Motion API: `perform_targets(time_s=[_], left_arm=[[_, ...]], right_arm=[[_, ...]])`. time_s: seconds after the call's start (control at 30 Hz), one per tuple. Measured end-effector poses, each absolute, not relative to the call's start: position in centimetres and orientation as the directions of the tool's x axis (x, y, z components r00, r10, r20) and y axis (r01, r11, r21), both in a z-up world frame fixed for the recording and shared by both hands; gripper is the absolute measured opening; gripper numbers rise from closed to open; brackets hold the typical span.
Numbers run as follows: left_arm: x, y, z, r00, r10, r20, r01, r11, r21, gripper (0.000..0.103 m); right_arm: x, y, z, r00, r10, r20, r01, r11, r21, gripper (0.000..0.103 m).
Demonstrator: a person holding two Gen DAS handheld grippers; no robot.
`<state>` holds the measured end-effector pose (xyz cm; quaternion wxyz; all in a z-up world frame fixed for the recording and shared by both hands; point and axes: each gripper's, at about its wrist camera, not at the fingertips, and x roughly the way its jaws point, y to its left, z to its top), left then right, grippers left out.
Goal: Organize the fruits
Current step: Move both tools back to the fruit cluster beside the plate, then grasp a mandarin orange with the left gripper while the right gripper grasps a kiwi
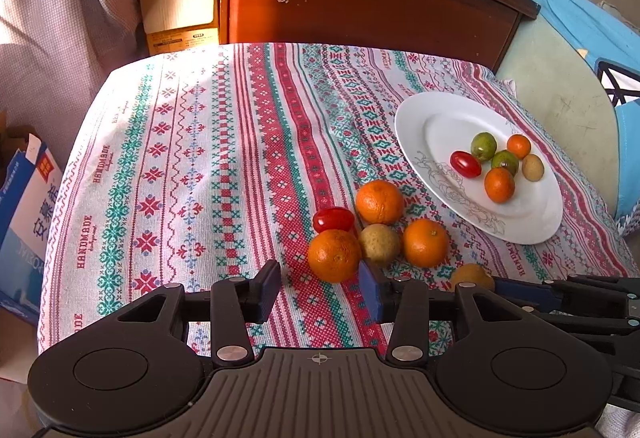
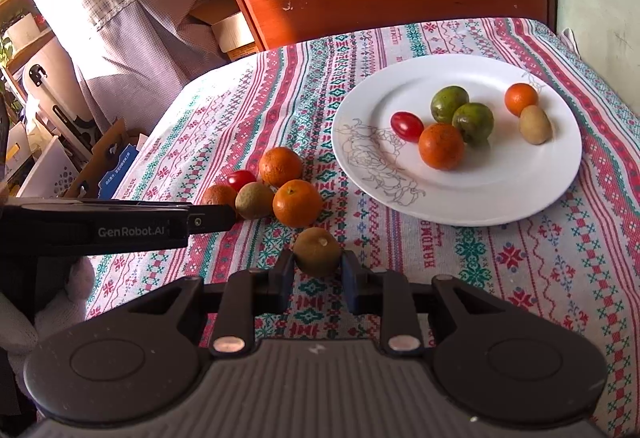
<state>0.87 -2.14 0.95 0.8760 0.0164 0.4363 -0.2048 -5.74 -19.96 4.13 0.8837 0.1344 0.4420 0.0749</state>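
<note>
Patterned tablecloth [image 1: 200, 166] w/ wooden cabinet [image 1: 360, 6] behind.

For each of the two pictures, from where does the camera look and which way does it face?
Left wrist: sits on the left gripper, looking forward and down at loose fruit; its jaws stand open before an orange.
Right wrist: sits on the right gripper, same direction; its jaws are shut on a brown fruit; a gloved hand shows at left.
Shared: the white plate and patterned cloth.
</note>
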Motion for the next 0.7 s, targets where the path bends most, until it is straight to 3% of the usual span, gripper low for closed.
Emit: perform_targets(time_s=[0.47, 0.57, 0.7], left_arm=[[1.16, -2.72, 0.41, 0.567, -0.352, -0.745, 0.388, 0.912, -0.136, 0.037], [1.08, -2.77, 0.34, 0.571, -0.361, -0.737, 0.393, 0.909, -0.140, 0.028], [0.79, -2.78, 0.31, 0.576, -0.361, -0.733, 0.394, 0.909, -0.137, 0.028]], right_arm=[[-5.64, -20.04, 3.96, 0.606, 0.261, -0.751, -0.018, 0.949, 0.314, 0.029], [-5.65, -20.05, 3.95, 0.607, 0.263, -0.750, -0.023, 0.949, 0.314, 0.028], [-5.72, -20.11, 3.96, 0.608, 0.266, -0.748, -0.027, 0.949, 0.315, 0.026]])
